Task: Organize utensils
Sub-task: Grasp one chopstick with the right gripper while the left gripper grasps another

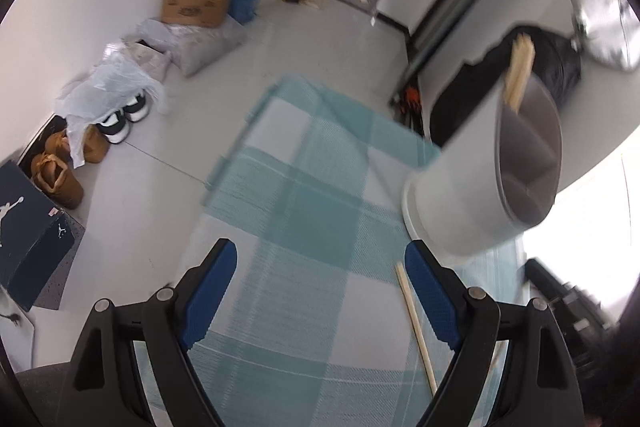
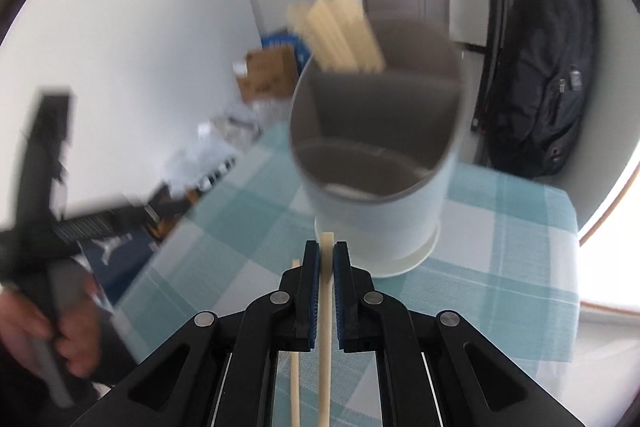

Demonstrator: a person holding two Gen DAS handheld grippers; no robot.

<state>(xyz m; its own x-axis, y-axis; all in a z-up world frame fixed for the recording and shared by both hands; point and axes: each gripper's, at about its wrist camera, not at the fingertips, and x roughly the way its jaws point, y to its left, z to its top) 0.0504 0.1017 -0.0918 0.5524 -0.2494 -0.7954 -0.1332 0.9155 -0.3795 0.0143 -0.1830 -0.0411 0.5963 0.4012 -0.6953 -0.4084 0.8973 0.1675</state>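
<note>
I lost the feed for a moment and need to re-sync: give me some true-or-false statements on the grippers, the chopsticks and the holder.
1. The right gripper is shut on a chopstick. True.
2. The utensil holder has no chopsticks in it. False: a bundle of chopsticks stands in its far compartment.
3. The left gripper is open with nothing between its pads. True.
4. The holder lies tipped over on the floor. False: it stands upright on the checked cloth.
5. A second chopstick lies on the cloth beside the held one. True.
</note>
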